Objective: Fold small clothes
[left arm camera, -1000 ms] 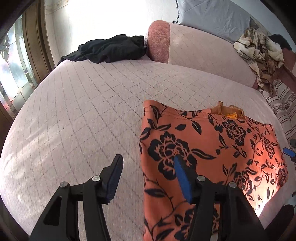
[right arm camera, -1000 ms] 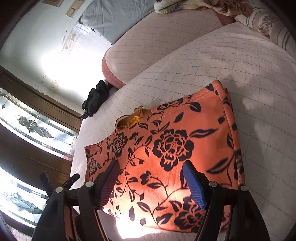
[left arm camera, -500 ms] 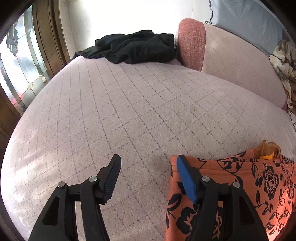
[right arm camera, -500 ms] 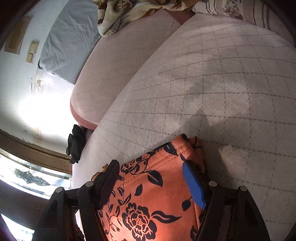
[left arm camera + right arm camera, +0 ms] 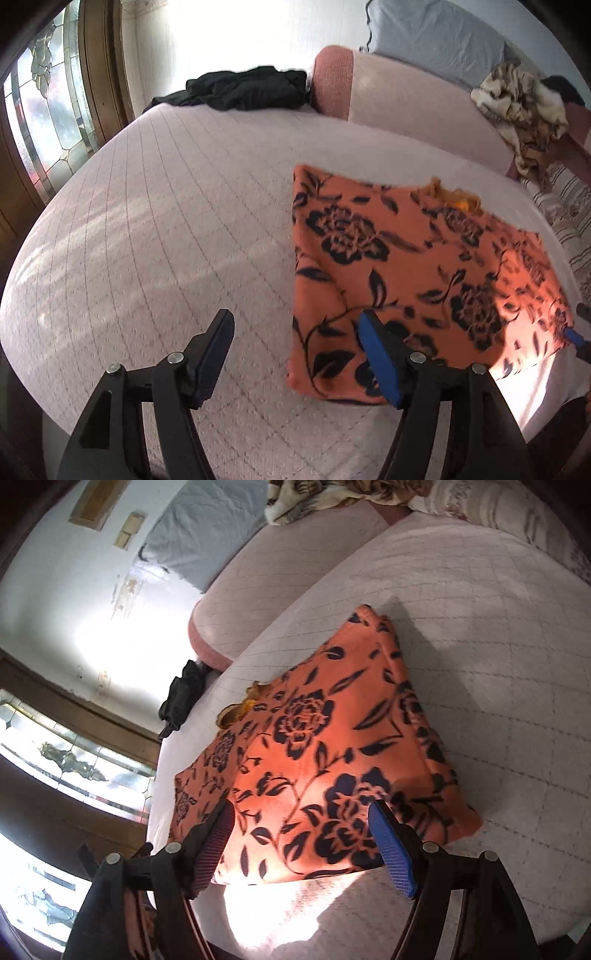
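left wrist view, what's changing: the left gripper [image 5: 295, 350] is spreading its jaws wider right now and nothing's between them, just the quilted bed cover [image 5: 155, 229] underneath. The right-hand blue pad is sitting over the near left edge of the cloth, not pinching it.
left wrist view, where the cloth is: the orange flowered cloth [image 5: 417, 273] is lying folded flat in the right half of the frame, with a bit of yellow lining [image 5: 458, 197] poking out at its far edge.
left wrist view, vs earlier: half a second ago only a corner was showing at lower right; now nearly the whole piece is in frame again.
right wrist view, what's changing: the right gripper [image 5: 301, 832] is opening too, hanging empty over the near edge of the cloth [image 5: 325, 753].
right wrist view, vs earlier: same deal, the cloth is filling the middle again instead of just the bottom.
what it means: I'm guessing this fold is done and both tools are letting go.
background: black clothes [image 5: 243, 88] sitting untouched, upper middle.
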`<state>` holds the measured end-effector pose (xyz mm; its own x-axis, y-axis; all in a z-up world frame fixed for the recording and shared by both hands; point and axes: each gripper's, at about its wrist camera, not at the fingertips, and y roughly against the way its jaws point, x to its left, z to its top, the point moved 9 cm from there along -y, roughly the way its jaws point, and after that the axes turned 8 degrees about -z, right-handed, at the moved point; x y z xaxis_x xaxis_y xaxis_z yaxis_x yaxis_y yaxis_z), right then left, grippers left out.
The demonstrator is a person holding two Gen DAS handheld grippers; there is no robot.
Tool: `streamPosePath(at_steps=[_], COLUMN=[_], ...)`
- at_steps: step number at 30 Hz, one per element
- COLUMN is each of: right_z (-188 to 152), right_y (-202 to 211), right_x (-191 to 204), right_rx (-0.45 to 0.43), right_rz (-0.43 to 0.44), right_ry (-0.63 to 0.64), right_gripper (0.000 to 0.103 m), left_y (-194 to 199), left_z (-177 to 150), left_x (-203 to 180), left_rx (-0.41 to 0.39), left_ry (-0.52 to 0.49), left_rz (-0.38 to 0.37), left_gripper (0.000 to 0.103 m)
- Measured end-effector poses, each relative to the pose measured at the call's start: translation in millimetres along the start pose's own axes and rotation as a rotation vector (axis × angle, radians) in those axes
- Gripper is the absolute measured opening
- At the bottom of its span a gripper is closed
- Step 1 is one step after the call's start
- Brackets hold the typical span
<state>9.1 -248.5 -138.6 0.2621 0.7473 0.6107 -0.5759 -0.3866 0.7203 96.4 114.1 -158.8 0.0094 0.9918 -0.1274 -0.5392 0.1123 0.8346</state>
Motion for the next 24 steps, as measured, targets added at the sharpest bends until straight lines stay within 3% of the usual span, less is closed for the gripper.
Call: streamPosePath(at_steps=[1, 3, 4, 7, 9, 11, 13, 18, 21, 24], right_z=[-2, 1, 2, -2, -9, -15, -16, -14, -11, -11], right_y=[-8, 1, 9, 29, 22, 4, 8, 31, 37, 29], right_x=[-20, -26, -21, 5, 4, -21, -28, -9, 1, 1], right_rx=[0.023, -0.011, -0.034, -0.078, -0.05, 0.004, -0.014, -0.07, -0.086, -0.064], right_rz=[-0.042, 0.003, -0.016, 0.035, 0.011, -0.069, -0.031, -0.031, -0.008, -0.023], right_ry=[-0.069, -0.143, -0.117, 0.001, 0.046, -0.022, -0.087, 0.004, 0.02, 0.026], right_gripper=[0.075, 0.075, 0.077, 0.08, 0.081, 0.081, 0.081, 0.081, 0.081, 0.081], left_y=[-14, 2, 11, 27, 12, 1, 13, 37, 5, 10], left_z=[-14, -16, -14, -8, -17, -28, -28, -14, -30, -32], left_x=[7, 12, 15, 15, 20, 25, 29, 30, 39, 46], left_rx=[0.07, 0.015, -0.001, -0.068, 0.007, 0.057, 0.031, -0.064, 0.063, 0.044], left_ry=[0.007, 0.087, 0.103, 0.063, 0.031, 0.051, 0.087, 0.066, 0.061, 0.099], left_rz=[0.018, -0.018, -0.006, 0.018, 0.065, 0.058, 0.055, 0.079, 0.128, 0.127], left_gripper=[0.073, 0.073, 0.073, 0.073, 0.073, 0.076, 0.076, 0.076, 0.076, 0.076])
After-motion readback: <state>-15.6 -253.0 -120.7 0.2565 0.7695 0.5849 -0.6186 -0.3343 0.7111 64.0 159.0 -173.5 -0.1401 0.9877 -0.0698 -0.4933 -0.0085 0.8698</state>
